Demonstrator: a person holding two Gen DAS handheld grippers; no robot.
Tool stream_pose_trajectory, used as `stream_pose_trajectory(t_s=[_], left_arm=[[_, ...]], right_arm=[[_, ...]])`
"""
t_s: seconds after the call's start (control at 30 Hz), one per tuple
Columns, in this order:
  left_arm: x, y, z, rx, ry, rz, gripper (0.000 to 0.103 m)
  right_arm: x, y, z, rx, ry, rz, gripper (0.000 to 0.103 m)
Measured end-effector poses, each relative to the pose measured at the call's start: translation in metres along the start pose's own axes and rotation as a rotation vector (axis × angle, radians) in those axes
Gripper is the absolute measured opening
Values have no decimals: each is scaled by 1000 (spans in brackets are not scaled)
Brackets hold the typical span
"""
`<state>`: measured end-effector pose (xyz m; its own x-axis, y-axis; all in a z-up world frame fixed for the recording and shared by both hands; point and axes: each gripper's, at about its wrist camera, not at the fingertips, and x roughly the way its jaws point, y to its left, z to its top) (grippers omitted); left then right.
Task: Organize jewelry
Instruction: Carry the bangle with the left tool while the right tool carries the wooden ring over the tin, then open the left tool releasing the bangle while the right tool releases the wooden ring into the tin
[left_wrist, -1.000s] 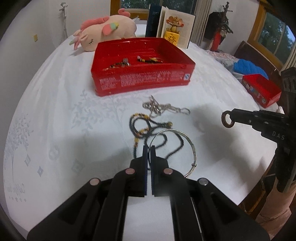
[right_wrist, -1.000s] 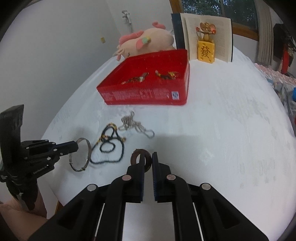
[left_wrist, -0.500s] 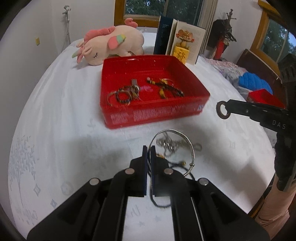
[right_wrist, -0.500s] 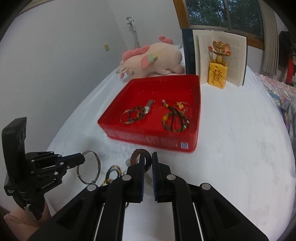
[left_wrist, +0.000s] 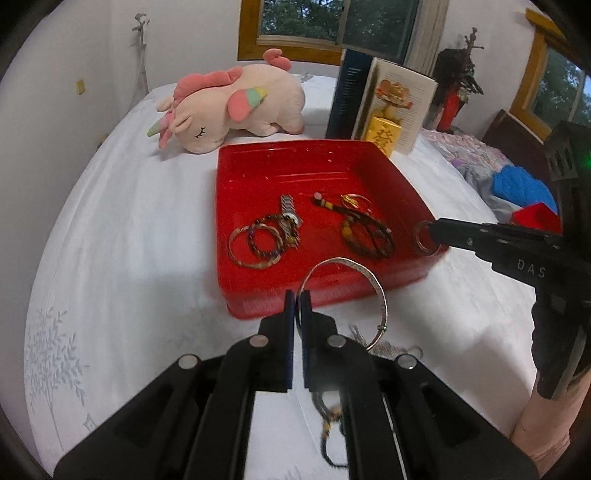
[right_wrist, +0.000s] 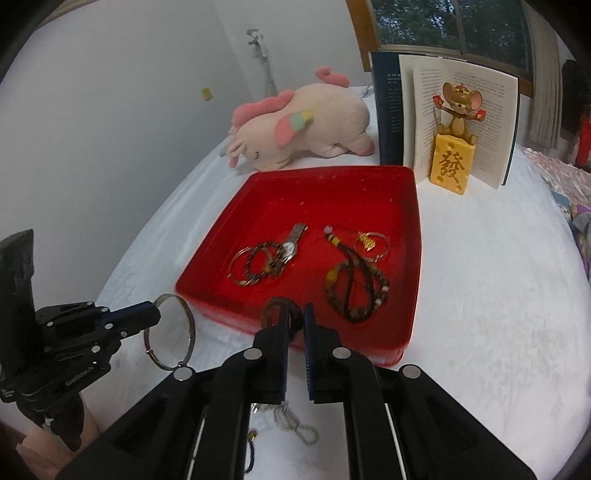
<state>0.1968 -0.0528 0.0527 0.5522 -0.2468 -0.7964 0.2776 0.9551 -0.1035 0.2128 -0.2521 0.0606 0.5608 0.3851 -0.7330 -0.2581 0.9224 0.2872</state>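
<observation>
Gripping: left fingers (left_wrist: 295, 295) thin silver bangle (left_wrist: 373, 280); right fingers (right_wrist: 282, 317) dark ring (right_wrist: 271, 310)

The tray (right_wrist: 415, 236) sits mid-table (right_wrist: 498, 295), with the plush unicorn (right_wrist: 306, 122) behind its far left corner and an open book (right_wrist: 465, 110) behind its far right corner, a mouse figurine (right_wrist: 456, 136) standing before the pages. Inside the tray, a watch (right_wrist: 293, 243) and bangles (right_wrist: 255, 266) lie left, beaded necklaces (right_wrist: 354, 288) right. Before the tray's near edge lies a chain (right_wrist: 295, 424), possibly touching a beaded strand (left_wrist: 328, 432).
</observation>
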Motion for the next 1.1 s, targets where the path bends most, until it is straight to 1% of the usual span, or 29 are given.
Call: stream_pose_trajectory(t_s=[0.27, 0.5, 0.73, 0.93, 0.97, 1.0, 1.03, 1.1], left_arm=[[45, 14, 32, -44, 61, -12, 2], [63, 19, 50, -64, 64, -27, 3], [88, 16, 63, -72, 94, -33, 3], [107, 22, 69, -92, 121, -31, 4], [110, 23, 70, -95, 127, -38, 8], [112, 23, 71, -94, 129, -43, 9], [112, 24, 71, -93, 126, -40, 9], [112, 24, 72, -91, 122, -37, 10]], right_arm=[[45, -16, 24, 47, 66, -19, 7], [71, -19, 32, 55, 110, -24, 7], [89, -19, 42, 60, 134, -34, 7], [105, -17, 46, 62, 164, -41, 8], [107, -18, 46, 68, 169, -42, 9], [107, -20, 46, 76, 169, -46, 13], [107, -21, 46, 77, 168, -52, 22], [107, -22, 46, 76, 165, -62, 23]])
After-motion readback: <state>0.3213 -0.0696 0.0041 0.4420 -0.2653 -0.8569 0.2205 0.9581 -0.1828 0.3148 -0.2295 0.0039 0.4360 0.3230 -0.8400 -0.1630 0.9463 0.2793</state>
